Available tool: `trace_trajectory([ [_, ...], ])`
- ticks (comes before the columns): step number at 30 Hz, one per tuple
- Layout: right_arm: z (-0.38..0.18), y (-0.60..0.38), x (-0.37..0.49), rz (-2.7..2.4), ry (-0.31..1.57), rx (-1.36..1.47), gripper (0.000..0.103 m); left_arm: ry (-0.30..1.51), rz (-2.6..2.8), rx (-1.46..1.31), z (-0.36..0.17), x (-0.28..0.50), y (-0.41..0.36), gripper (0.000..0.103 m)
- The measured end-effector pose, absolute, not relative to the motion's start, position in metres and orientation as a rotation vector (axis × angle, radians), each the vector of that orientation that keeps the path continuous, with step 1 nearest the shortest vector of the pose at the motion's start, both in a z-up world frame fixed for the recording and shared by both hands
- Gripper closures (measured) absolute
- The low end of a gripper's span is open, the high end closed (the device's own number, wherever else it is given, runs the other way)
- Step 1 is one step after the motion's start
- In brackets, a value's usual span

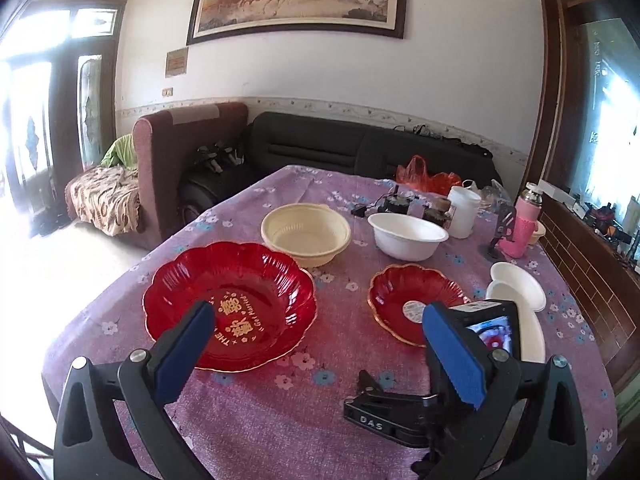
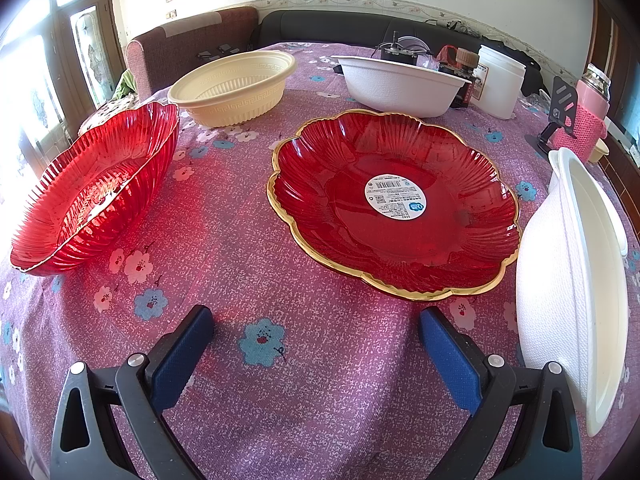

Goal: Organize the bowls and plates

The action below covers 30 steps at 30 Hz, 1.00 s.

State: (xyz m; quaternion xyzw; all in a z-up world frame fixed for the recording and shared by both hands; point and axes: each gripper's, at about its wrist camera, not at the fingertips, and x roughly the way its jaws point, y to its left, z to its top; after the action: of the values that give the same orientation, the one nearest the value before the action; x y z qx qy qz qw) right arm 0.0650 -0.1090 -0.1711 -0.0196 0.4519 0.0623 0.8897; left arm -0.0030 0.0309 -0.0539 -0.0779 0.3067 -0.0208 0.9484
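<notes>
Biggest first: the table, under a purple cloth with little flowers, carrying every dish. All spread out in single spots, not yet stacked, so sorting work looks barely begun.

Next, the big red flower-shaped dish with gold words inside. Sitting flat on the left side of the table, just ahead of the left gripper. Probably the best bottom piece for a red pile, being the widest.

Then the smaller red plate, with a gold rim and a round white sticker in the middle. Lying flat in the middle of the table, right in front of the right gripper. Same colour and shape as the big dish, so likely meant to go inside it.

Behind those, the cream plastic bowl, upright, near the far left. Beside it but apart, the white bowl, also upright. Both deep and round, good for nesting together.

At the right edge, the white foam dishes, tipped up on edge, one leaning on another. Easy to knock over from that pose.

Both grippers wide open, blue pads far apart, holding nothing, hovering above the cloth and tilted down. Ready to slide over a rim.

Smallest, at the far right corner: a white tub and a pink bottle, pushed back out of the way.
</notes>
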Motion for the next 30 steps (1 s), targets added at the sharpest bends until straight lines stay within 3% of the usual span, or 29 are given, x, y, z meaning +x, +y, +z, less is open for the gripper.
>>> trace_trajectory([
  [3, -0.171, -0.109, 0.065, 0.129, 0.939, -0.041, 0.0, 0.685, -0.049, -0.141, -0.063, 0.008, 0.039, 0.0],
  [30, -0.167, -0.123, 0.073, 0.193, 1.003, 0.036, 0.0, 0.681, -0.006, 0.026, -0.079, 0.016, 0.036, 0.0],
])
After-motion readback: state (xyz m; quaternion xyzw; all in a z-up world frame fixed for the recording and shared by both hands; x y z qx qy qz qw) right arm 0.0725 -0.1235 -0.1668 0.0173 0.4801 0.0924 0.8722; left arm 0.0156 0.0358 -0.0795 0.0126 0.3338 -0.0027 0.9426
